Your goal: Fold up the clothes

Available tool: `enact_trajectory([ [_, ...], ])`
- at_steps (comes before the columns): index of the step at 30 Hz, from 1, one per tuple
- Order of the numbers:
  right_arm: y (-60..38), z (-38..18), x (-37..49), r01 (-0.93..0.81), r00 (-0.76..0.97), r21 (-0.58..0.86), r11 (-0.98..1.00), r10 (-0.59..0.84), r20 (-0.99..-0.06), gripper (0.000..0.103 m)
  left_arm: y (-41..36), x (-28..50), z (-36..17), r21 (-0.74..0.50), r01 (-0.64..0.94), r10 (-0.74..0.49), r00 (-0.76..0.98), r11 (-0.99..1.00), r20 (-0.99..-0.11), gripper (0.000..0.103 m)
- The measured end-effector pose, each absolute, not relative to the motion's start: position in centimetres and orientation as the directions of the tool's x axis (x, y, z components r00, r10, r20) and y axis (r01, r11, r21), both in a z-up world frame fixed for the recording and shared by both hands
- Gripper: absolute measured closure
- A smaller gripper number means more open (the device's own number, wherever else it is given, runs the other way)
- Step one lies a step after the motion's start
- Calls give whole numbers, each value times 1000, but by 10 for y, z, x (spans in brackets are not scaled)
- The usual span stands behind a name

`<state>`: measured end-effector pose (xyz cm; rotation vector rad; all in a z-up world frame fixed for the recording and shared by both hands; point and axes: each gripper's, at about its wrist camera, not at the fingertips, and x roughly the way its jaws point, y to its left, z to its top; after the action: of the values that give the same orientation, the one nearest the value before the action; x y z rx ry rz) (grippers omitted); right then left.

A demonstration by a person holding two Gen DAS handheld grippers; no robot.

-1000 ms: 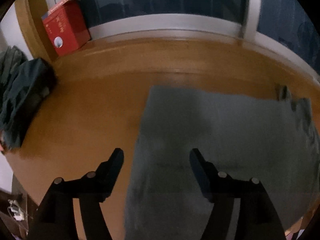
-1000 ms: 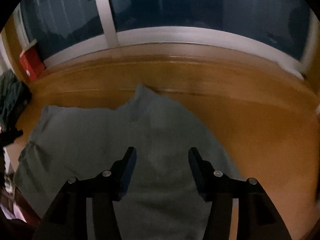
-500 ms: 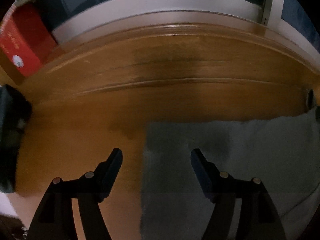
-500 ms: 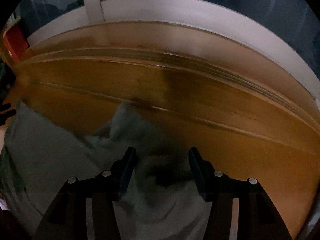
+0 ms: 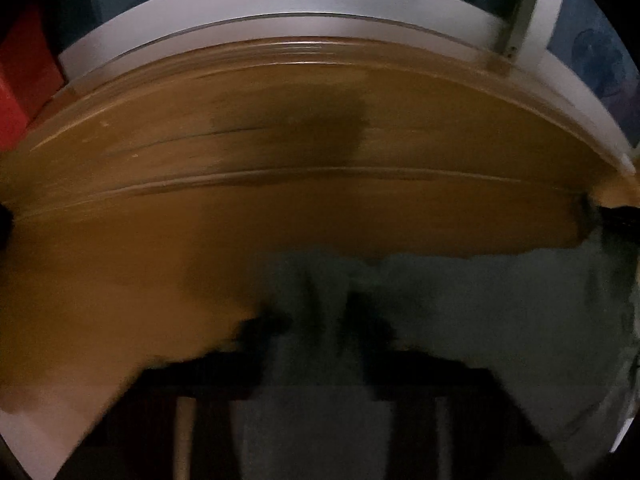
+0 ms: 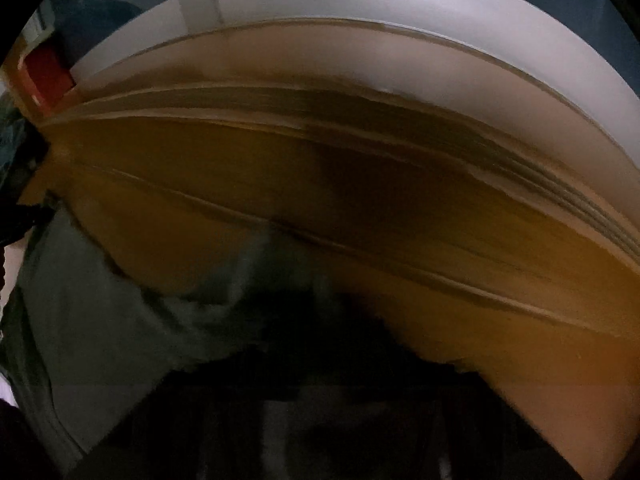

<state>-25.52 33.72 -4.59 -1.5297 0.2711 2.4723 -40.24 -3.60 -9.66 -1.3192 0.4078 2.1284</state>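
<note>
left tool (image 5: 316,320) low, pinching grey garment (image 5: 480,312)

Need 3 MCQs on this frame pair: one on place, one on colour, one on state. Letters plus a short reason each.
1. Where does the grey garment lie?
A. on the wooden table
B. on the window sill
C. inside the red box

2. What colour is the box at the far left edge?
A. blue
B. red
C. white

3. How does the left gripper stand?
A. wide open above bare wood
C. out of view
B. fingers drawn close with cloth between them

Answers:
1 A: the cloth is spread on the brown tabletop in both wrist views.
2 B: a red block shows beside the window frame.
3 B: a ridge of grey fabric is pinched up between the dark fingers, though the picture is blurred.
</note>
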Motion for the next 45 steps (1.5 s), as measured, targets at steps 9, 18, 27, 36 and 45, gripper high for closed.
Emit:
enact_trajectory([
  [9,304,48,-196,-316,-662,70,-946,167,-730,94,-61,-352,-36,-28,-636,401,-450,-771,-798,95],
  [18,224,69,-76,-314,-690,16,-949,216,-691,94,-114,-268,13,-6,-655,445,-507,-755,-738,95],
  [27,197,-24,-42,-303,-558,-40,-952,211,-803,93,-126,-229,-53,113,-632,263,-469,-767,-843,91],
  [36,198,-12,-14,-297,-558,7,-955,168,-813,85,-156,-211,-43,142,-546,194,-512,-826,-837,44],
  [45,187,18,-13,-255,-642,47,-966,133,-755,77,-194,-193,-17,165,-462,138,-554,-872,-821,44],
])
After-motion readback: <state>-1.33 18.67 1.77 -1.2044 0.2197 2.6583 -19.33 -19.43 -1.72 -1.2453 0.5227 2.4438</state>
